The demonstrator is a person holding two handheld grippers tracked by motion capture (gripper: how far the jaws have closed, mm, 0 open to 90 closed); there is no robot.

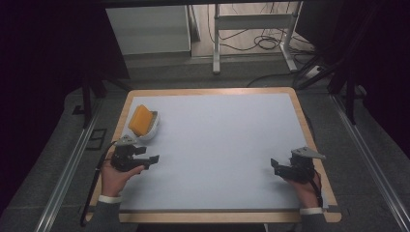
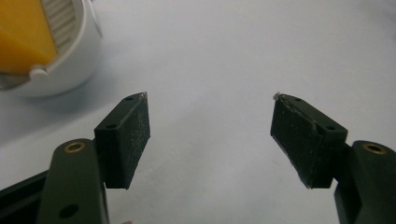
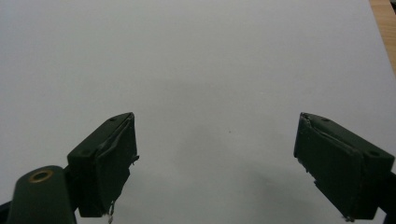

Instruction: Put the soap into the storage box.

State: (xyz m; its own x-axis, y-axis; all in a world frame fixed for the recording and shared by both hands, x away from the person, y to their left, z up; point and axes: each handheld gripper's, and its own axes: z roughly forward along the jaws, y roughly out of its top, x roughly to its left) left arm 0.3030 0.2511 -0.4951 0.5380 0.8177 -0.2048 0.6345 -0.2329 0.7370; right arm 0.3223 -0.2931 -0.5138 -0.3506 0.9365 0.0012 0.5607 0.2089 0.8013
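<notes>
Setting: a pale mat lay on a wood-edged table (image 1: 302, 118), with a person's forearms coming in from the near edge
Thing in hand: a yellow sponge (image 1: 140, 120) sat tilted in a white bowl (image 1: 153, 130) at the far left of the mat, touching nothing else
Left gripper (image 1: 151, 158): its jaws stood wide apart with only bare mat between them; it held nothing
Left gripper's place: just on the near side of the bowl, apart from it, jaws pointing toward the middle of the mat
Left gripper view: the bowl (image 2: 70, 65) and sponge (image 2: 21, 35) sat off to the upper left, outside the line of the pads (image 2: 130, 135)
Right gripper (image 1: 275, 165): it rested at the near right of the mat, well apart from the bowl, jaws spread wide and empty
Step, as judged: the sponge appeared to be placed in the bowl and let go, so the left hand was clear of it
Next move, as judged: if the bowl or sponge was to be handled again, the left gripper would need to turn toward it and line both pads around the rim or the sponge before closing
Risk, as judged: the bowl looked light and could slide if nudged from 1 side
</notes>
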